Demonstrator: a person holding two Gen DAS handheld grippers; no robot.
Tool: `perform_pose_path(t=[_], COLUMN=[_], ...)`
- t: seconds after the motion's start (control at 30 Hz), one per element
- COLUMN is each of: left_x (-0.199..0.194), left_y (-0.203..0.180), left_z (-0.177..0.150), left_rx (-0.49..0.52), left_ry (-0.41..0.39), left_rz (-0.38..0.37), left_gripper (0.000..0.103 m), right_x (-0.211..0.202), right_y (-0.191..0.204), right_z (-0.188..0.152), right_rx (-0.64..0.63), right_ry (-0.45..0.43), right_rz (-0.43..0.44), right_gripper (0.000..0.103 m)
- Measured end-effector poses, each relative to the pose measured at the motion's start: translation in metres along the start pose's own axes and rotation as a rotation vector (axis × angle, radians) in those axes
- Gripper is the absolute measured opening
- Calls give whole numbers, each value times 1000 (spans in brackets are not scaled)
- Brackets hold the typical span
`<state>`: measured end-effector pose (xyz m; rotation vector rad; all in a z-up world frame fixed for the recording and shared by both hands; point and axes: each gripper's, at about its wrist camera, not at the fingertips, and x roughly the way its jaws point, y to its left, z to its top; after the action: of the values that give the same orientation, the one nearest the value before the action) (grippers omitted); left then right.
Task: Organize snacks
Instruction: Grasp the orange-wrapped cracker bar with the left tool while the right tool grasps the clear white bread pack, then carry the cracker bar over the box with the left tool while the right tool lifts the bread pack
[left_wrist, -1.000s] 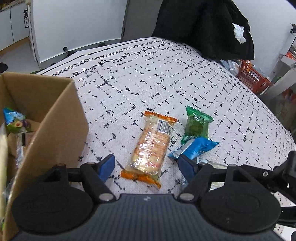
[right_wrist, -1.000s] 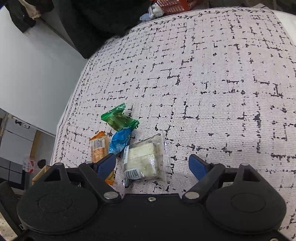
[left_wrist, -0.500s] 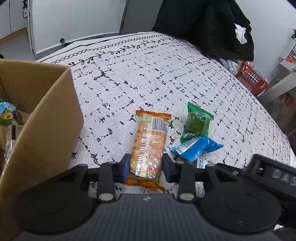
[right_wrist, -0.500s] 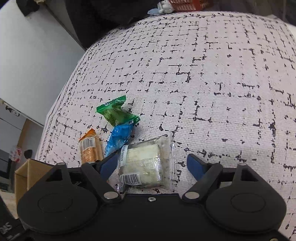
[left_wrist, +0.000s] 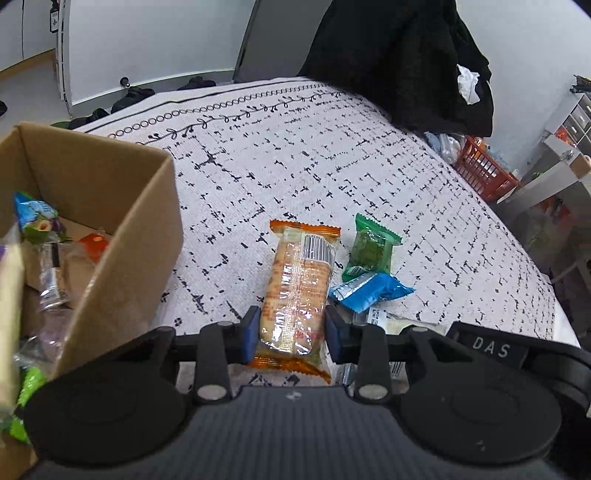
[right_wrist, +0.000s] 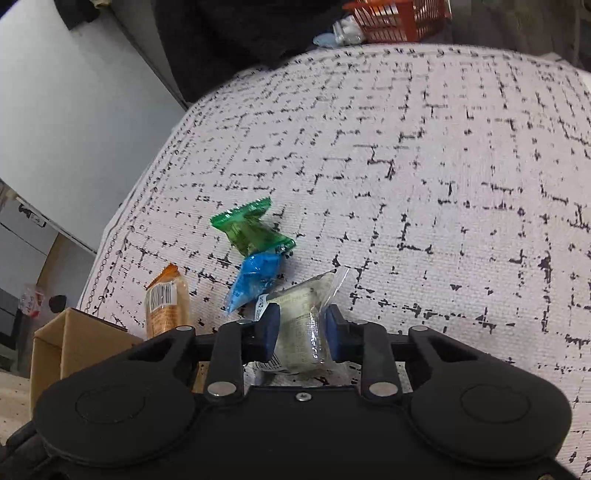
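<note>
Holding two snacks at once, I am about in the middle of my tidy-up job. My left claw (left_wrist: 290, 334) is squeezed on the long orange cracker pack (left_wrist: 297, 291), near its bottom end. My right claw (right_wrist: 301, 334) is squeezed on the clear pack with the pale cake (right_wrist: 303, 321) inside. I cannot tell if either pack is up off the tabletop (left_wrist: 295, 166) yet.

The brown box (left_wrist: 122, 236) sits at about 9 o'clock from my left claw. Some snacks are already in it: a blue and green bag (left_wrist: 35, 219), a small red thing (left_wrist: 94, 245) and some clear wrappers. So that part looks done.

Two small snacks wait on the tabletop. The green one (left_wrist: 371, 249) is at about 1 o'clock from my left claw. The blue one (left_wrist: 369, 291) lies just below it, and the two touch.

I think four snacks are left: the two I hold and the two little ones.
</note>
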<state>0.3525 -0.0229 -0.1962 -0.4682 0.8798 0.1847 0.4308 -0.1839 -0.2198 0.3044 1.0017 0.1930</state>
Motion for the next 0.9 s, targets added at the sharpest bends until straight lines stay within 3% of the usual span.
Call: perform_pose_path(t=[0.2, 0.47, 0.9], left_x=[-21, -48, -106], left_y=[2, 5, 4], left_z=[-4, -11, -16], left_rx=[-13, -110, -76], left_ry=[-22, -55, -136], left_rz=[10, 0, 11], left_gripper=[35, 35, 35], right_x=[-18, -43, -77], right_y=[1, 0, 13], right_z=[0, 0, -11], right_rx=[-3, 1, -68], right_ry=[-49, -103, -147], right_rz=[22, 64, 127], right_gripper=[22, 21, 19])
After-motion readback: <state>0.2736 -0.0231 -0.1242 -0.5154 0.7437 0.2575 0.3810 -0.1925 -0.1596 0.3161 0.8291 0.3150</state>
